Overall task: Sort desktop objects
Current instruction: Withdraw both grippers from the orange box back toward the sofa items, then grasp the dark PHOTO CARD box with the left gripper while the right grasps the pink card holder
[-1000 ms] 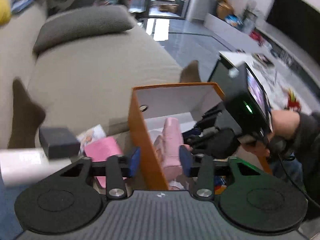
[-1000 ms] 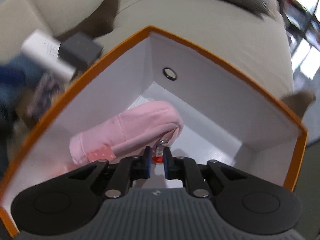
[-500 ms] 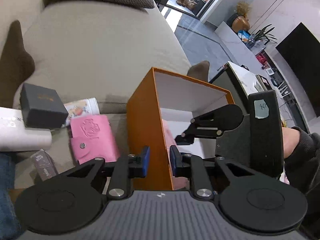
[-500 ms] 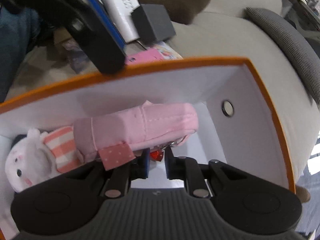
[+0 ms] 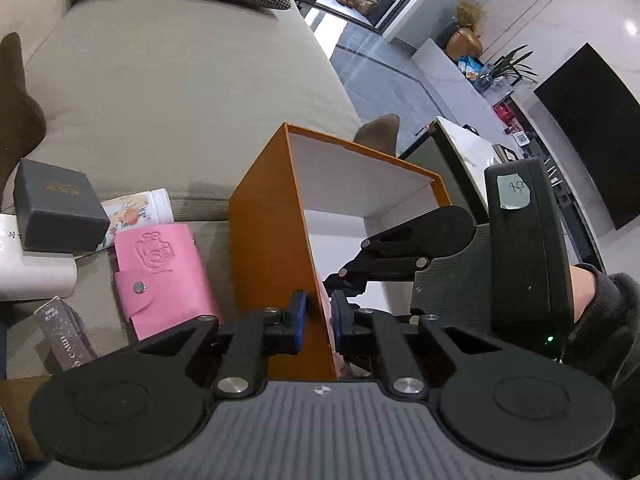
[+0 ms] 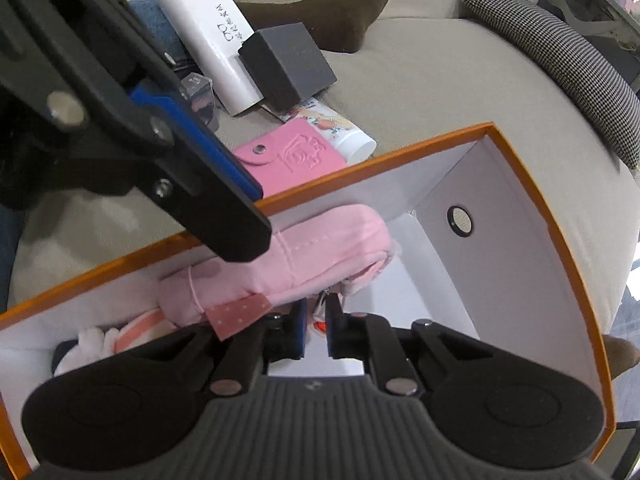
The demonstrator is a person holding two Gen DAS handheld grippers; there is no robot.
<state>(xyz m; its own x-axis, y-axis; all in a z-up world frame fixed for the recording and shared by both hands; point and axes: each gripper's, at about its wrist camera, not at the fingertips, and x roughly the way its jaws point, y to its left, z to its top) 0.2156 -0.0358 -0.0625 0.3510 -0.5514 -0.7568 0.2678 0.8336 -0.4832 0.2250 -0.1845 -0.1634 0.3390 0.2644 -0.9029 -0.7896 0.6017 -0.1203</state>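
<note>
An orange box with a white inside stands on the sofa. My left gripper is shut on its near wall, one blue pad on each side. In the right wrist view the left gripper straddles the box's rim. A pink fabric pouch lies inside the box against that wall. My right gripper reaches down into the box. Its jaws are closing, with the pouch's zip pull between the pads. In the left wrist view the right gripper shows inside the box.
A striped white plush toy lies in the box under the pouch. Left of the box lie a pink card wallet, a grey box, a flowered tube, a white tube and a card pack. A socked foot rests behind.
My left gripper has sunk and shut on the box wall that it stood open around. The right gripper has rolled inside the box, with the pouch's zip pull still between its pads.
</note>
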